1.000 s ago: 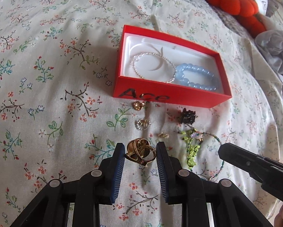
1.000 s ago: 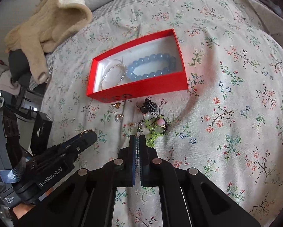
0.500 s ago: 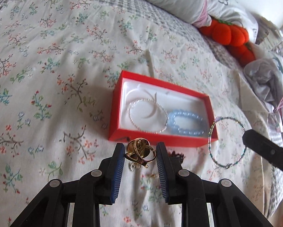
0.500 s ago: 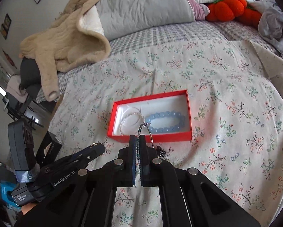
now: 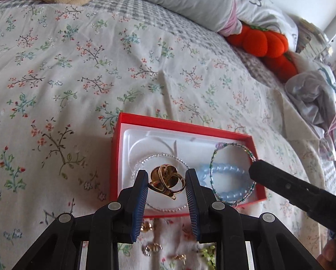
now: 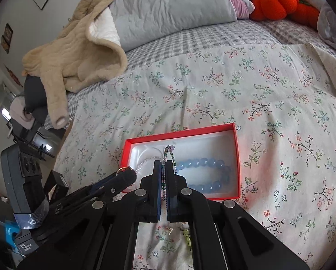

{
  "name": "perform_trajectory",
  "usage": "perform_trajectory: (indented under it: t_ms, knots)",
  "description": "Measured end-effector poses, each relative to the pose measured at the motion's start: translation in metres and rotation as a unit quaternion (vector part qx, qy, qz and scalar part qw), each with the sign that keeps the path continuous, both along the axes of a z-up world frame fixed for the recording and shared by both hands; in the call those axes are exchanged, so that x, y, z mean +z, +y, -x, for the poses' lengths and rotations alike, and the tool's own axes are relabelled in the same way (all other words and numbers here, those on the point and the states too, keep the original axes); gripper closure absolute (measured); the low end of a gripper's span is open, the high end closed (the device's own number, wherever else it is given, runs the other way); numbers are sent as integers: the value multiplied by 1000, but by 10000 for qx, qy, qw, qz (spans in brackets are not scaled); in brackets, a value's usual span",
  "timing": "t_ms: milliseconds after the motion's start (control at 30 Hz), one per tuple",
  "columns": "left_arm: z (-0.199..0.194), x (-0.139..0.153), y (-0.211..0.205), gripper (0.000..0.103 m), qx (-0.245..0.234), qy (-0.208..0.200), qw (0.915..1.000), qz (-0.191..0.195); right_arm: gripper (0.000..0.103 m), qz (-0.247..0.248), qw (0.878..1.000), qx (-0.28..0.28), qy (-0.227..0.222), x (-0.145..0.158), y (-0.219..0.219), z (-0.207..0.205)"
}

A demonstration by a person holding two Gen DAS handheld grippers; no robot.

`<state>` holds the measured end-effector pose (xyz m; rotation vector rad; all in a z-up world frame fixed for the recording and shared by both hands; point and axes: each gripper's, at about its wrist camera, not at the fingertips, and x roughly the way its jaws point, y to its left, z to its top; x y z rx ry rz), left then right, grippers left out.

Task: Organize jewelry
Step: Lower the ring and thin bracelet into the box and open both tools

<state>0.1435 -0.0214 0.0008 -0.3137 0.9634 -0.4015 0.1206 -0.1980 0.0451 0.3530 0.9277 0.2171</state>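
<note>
A red jewelry box (image 5: pixel 116 157) (image 6: pixel 238 157) with a white liner lies on the floral bedspread. It holds a thin clear beaded bracelet (image 5: pixel 145 160) and a pale blue bead bracelet (image 5: pixel 226 171) (image 6: pixel 203 163). My left gripper (image 5: pixel 167 185) is shut on a gold ring (image 5: pixel 166 181) held above the box's near left part. My right gripper (image 6: pixel 163 168) is shut on a thin green beaded bracelet (image 5: pixel 215 157) (image 6: pixel 168 151), hanging over the box's right half. Its finger (image 5: pixel 280 184) shows in the left wrist view.
Small gold and silver earrings (image 5: pixel 153 248) and a green bead piece (image 5: pixel 207 255) lie on the bedspread in front of the box. A beige jacket (image 6: pixel 78 51), grey pillow (image 6: pixel 168 6) and orange plush pumpkins (image 6: pixel 278 2) lie at the bed's far end.
Both grippers have risen and moved forward from the loose jewelry to above the box, carrying the gold ring and the green bracelet with them.
</note>
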Motion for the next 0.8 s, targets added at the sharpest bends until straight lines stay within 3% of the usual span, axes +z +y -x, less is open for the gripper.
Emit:
perform_trajectory:
  t_ms: [167,400,533,600,667,800]
  knots:
    - [-11,-12,-11,75,12,147,9998,-139,101,209,9993,-228,224,-18,-16,-8]
    - [-12,-9,-19,74,40,14,9994,-349,99,155,9988,-276,360,-30,-29,-9]
    - [-7,-3,-19,58,23,-88,9987,-499,98,86,9989,-214,414,-29,-32,-8]
    - [-5,1,-17,57,32,-126,9984,-557,96,107,9988,-217,425,-27,-34,-6]
    - [-3,3,-17,55,27,-107,9983,-578,93,151,9988,-226,407,-23,-34,-3]
    - [3,8,-16,49,65,-75,9976,-680,65,153,9990,-219,348,-15,-34,6]
